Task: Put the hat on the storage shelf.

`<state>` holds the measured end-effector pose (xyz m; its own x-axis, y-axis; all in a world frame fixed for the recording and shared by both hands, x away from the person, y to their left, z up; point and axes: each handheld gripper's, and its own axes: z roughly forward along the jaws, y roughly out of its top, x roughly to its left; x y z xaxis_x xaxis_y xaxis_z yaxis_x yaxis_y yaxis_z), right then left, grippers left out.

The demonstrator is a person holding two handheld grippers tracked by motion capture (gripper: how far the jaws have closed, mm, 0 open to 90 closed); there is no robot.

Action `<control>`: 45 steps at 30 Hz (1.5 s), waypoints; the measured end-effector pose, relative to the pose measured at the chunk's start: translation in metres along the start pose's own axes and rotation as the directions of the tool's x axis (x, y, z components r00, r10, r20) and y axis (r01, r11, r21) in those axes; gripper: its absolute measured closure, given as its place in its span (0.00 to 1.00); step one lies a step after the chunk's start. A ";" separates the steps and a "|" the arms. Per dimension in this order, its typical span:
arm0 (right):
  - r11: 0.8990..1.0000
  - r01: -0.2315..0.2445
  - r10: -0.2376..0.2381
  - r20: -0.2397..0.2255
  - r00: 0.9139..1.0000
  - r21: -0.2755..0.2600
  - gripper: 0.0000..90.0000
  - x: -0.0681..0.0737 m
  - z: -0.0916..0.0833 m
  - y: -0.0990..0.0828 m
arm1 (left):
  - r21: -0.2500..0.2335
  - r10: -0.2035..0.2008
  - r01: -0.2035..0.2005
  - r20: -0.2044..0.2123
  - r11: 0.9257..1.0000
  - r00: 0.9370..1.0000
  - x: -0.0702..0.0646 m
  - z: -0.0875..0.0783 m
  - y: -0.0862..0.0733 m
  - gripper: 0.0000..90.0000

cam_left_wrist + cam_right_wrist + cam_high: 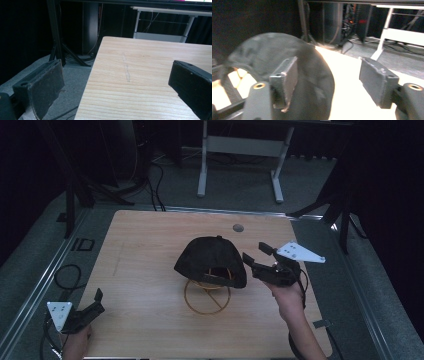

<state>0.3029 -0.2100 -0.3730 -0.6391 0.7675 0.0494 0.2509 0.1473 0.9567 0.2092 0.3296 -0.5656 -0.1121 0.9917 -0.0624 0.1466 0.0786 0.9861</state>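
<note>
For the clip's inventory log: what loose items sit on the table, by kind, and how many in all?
Black cap: 1
Yellow wire ring stand, under the cap: 1
Total: 2
Both rest on the wooden table; the handheld grippers are not counted.

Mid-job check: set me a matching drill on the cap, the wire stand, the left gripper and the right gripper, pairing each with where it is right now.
Things:
1. black cap
2. yellow wire stand
3. left gripper
4. right gripper

Places:
A. open, at the table's near left corner
B. ring flat on the table, under the cap
C. open, just beside the cap's right side
D. perched mid-table on the stand

Pairs: 1-D, 2-B, 3-A, 4-C
</note>
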 end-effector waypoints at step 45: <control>0.984 -0.105 0.055 0.314 0.948 0.145 0.15 -0.107 -0.044 -0.143 | 0.003 0.003 -0.003 -0.005 1.000 1.000 -0.001 0.000 0.000 0.01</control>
<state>0.3038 -0.3405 -0.5029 -0.3640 0.9314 0.0092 0.4196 0.1551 0.8944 0.2095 0.3290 -0.5656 -0.1170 0.9914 -0.0590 0.1497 0.0763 0.9858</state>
